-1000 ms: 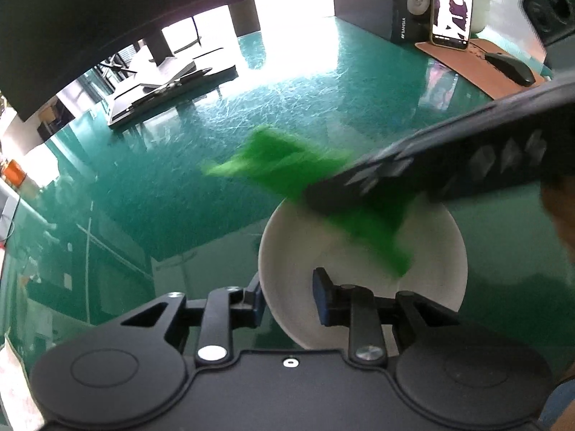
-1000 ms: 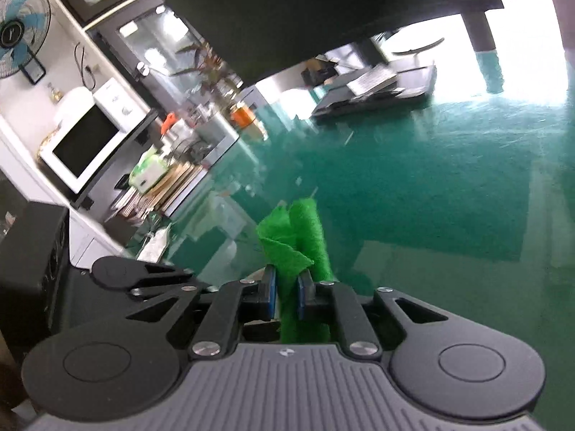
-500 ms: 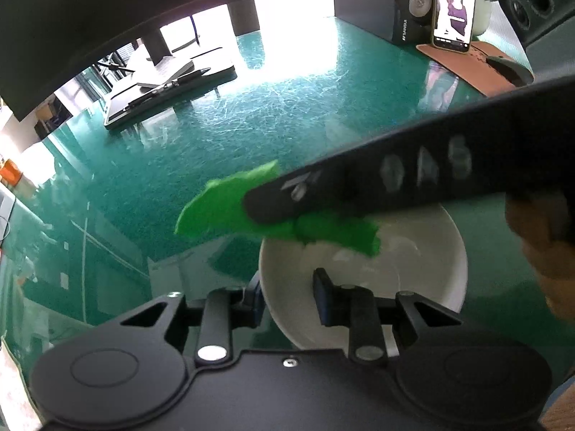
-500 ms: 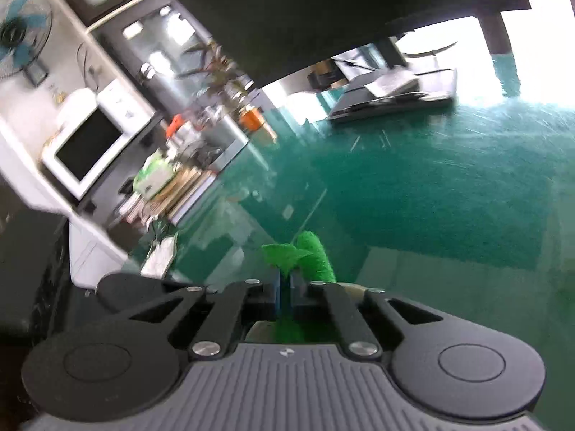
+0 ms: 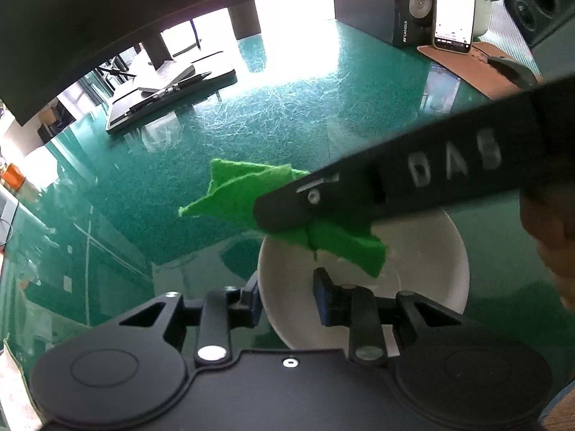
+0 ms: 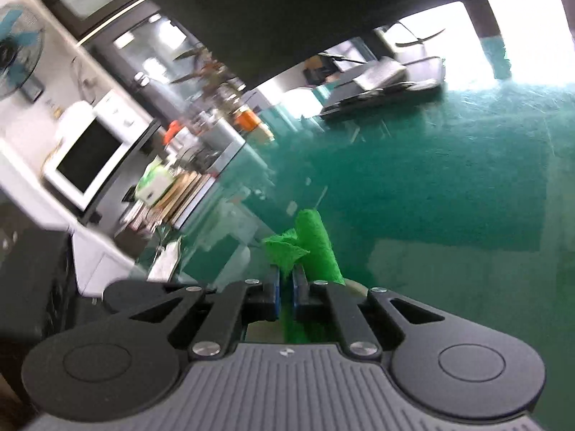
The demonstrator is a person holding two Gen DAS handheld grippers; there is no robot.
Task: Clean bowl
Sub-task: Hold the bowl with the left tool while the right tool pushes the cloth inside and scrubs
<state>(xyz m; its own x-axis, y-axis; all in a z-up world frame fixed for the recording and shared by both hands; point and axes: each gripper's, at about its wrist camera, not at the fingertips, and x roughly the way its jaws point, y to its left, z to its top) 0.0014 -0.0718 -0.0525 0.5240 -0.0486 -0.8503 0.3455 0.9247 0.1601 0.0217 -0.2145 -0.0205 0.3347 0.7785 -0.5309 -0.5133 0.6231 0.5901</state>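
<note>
A white bowl (image 5: 424, 262) sits on the green table. My left gripper (image 5: 287, 294) is closed over its near rim, one finger inside and one outside. My right gripper (image 6: 285, 283) is shut on a green cloth (image 6: 312, 248). In the left wrist view the right gripper's black finger (image 5: 395, 183) reaches in from the right and holds the cloth (image 5: 273, 208) over the bowl's far left rim, with part of the cloth hanging into the bowl. In the right wrist view the bowl is almost wholly hidden under the gripper.
A black tray with a notebook and pen (image 5: 169, 93) lies at the far left of the table (image 5: 287, 115). A speaker, a phone on a stand (image 5: 452, 10) and a mouse on a brown pad (image 5: 510, 68) stand at the far right. A microwave (image 6: 86, 154) and clutter lie beyond the table's left edge.
The right gripper has swept the cloth from the bowl's right side across to its far left rim. The left gripper and the bowl have stayed put.
</note>
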